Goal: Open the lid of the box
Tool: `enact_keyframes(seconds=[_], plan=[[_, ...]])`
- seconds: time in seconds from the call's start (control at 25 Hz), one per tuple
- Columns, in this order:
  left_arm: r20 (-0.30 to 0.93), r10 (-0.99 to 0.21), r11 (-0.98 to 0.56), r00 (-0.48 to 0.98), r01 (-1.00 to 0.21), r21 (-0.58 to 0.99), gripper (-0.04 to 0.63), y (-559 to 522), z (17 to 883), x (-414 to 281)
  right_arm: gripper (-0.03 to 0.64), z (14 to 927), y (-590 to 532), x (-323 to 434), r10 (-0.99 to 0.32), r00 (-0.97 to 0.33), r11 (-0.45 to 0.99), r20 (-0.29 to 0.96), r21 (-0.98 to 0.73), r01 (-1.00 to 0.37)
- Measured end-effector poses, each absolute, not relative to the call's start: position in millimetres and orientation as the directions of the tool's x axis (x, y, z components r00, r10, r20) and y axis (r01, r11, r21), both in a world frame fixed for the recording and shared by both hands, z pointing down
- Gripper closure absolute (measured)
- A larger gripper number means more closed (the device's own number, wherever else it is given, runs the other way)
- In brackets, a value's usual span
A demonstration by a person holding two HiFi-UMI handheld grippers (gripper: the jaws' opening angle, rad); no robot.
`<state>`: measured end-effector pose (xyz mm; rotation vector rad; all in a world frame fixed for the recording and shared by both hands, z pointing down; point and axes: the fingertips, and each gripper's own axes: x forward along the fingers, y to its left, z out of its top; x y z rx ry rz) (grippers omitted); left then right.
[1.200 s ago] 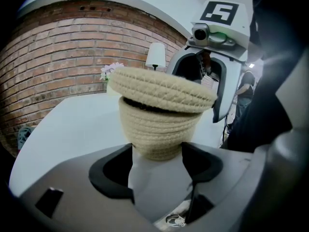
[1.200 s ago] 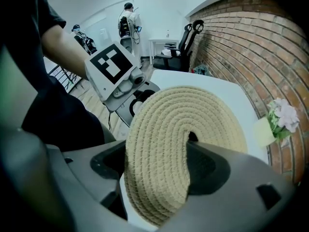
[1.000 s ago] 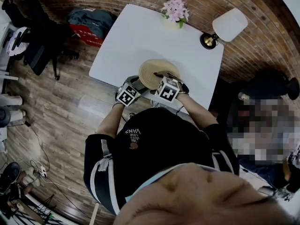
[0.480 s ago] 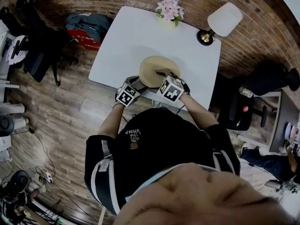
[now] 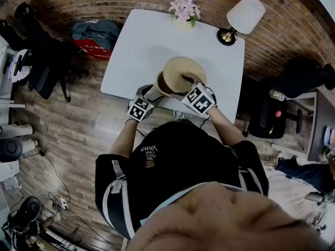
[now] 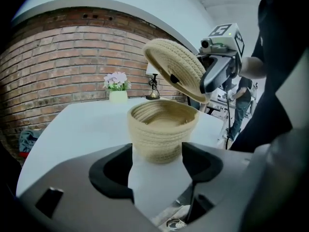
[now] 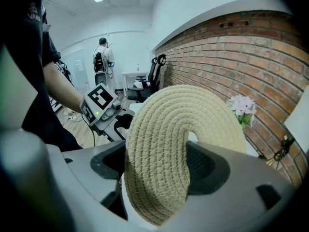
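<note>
A woven rope basket stands near the front edge of the white table, and its inside shows. My left gripper is shut on the basket's lower wall, one jaw pressed against each side. The round woven lid hangs tilted above the basket's right rim, clear of the opening. It is held by my right gripper, shut on its edge. From the left gripper view the lid slants above the basket, with the right gripper behind it.
A pot of pink flowers and a table lamp stand at the table's far edge by the brick wall. Bags lie on the wooden floor at left; a chair stands at right. A person stands far back.
The lid lay flat on the basket a second ago. My right gripper has lifted and tilted it, uncovering the basket. The left gripper has stayed at the basket's side.
</note>
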<state>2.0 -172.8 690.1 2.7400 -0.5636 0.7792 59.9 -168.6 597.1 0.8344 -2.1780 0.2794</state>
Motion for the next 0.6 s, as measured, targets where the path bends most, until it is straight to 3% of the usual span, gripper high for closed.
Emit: enact_keyframes(seconds=[0.24, 0.6], plan=[[0.479, -0.375, -0.883, 0.794, -0.463, 0.075, 0.281, -179.3, 659.4, -6.0, 0.272, 584.2, -167.3, 74.4, -0.565, -0.473, 0.686, 0.676, 0.067, -0.724], [0.379, -0.434, -0.875, 0.817, -0.483, 0.039, 0.377, -179.6, 615.2, -11.6, 0.272, 569.7, -161.5, 94.4, -0.682, -0.439, 0.562, 0.584, 0.035, -0.826]])
